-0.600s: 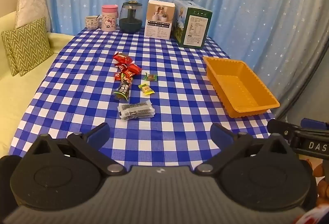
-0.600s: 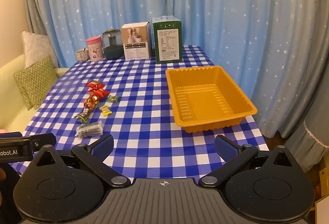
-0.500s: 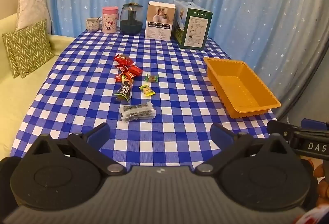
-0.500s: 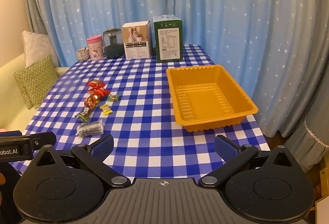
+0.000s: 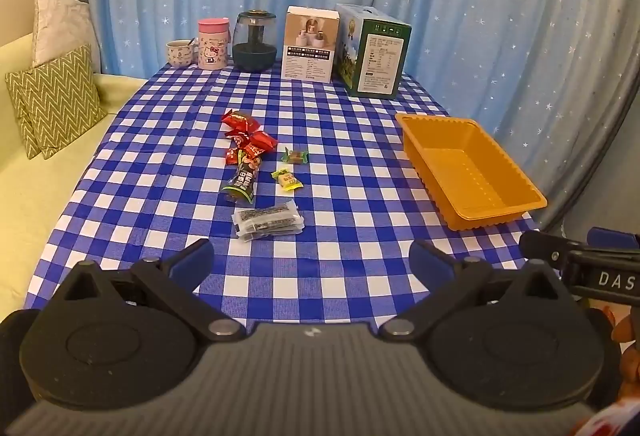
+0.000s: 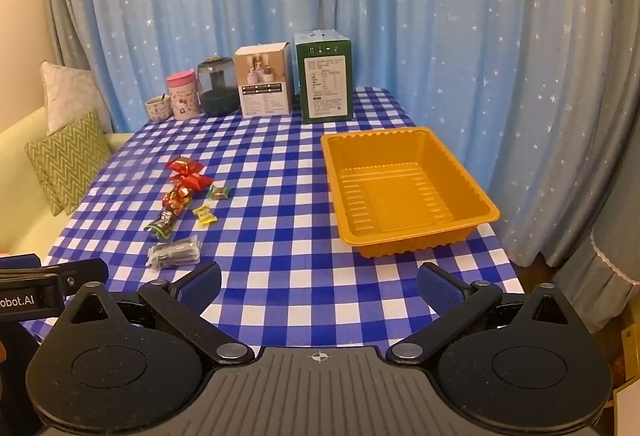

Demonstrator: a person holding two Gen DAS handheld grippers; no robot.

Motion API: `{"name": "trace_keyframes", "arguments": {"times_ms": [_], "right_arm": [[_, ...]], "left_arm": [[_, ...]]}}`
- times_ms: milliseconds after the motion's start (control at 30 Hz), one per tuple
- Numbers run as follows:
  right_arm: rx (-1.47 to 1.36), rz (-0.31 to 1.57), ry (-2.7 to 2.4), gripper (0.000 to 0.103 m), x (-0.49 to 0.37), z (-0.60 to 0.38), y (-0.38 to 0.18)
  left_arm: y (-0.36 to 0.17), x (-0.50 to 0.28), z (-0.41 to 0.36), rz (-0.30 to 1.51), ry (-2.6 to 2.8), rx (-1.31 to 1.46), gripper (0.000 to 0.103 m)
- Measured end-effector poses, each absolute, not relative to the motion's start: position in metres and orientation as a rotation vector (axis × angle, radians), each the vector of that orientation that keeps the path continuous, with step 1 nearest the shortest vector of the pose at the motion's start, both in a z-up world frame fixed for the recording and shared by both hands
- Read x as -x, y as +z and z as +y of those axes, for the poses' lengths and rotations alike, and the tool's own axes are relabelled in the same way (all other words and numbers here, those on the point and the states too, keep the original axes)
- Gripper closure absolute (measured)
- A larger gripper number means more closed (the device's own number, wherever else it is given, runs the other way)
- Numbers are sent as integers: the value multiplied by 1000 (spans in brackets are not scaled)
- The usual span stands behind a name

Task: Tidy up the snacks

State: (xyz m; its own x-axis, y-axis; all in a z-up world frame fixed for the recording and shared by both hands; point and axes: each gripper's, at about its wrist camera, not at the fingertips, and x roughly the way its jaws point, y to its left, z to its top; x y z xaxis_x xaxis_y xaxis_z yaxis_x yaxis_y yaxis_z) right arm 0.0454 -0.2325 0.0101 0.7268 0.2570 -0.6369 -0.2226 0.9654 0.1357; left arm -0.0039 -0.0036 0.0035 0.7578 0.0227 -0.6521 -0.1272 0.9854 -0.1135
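Several snacks lie in a loose line on the checked tablecloth: red packets [image 5: 249, 133] [image 6: 188, 171], a dark green bar [image 5: 242, 181] [image 6: 166, 220], a green candy [image 5: 295, 155] [image 6: 219, 191], a yellow candy [image 5: 286, 179] [image 6: 205, 215] and a clear pack of dark sticks [image 5: 267, 220] [image 6: 174, 253]. An empty orange tray [image 5: 472, 171] [image 6: 404, 191] sits at the right. My left gripper [image 5: 311, 260] is open and empty, near the front edge, short of the clear pack. My right gripper [image 6: 319, 286] is open and empty, before the tray.
At the far edge stand a mug [image 5: 179, 53], a pink Hello Kitty jar [image 5: 213, 43], a dark glass jar [image 5: 255, 41], a white box [image 5: 309, 43] and a green box [image 5: 372, 51]. A sofa with cushions [image 5: 52, 99] is at the left. Curtains hang behind.
Both views have shifted slightly: the table contents sit a little lower in the frames. Both grippers stay open and empty. The snacks and tray have not moved.
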Motion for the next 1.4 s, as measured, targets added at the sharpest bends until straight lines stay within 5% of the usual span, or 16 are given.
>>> {"name": "trace_keyframes", "arguments": {"times_ms": [1400], "right_arm": [[-53,706,251,0,-49,-235,10]], "left_arm": [[7,5,-2,704,81,158,0]]}}
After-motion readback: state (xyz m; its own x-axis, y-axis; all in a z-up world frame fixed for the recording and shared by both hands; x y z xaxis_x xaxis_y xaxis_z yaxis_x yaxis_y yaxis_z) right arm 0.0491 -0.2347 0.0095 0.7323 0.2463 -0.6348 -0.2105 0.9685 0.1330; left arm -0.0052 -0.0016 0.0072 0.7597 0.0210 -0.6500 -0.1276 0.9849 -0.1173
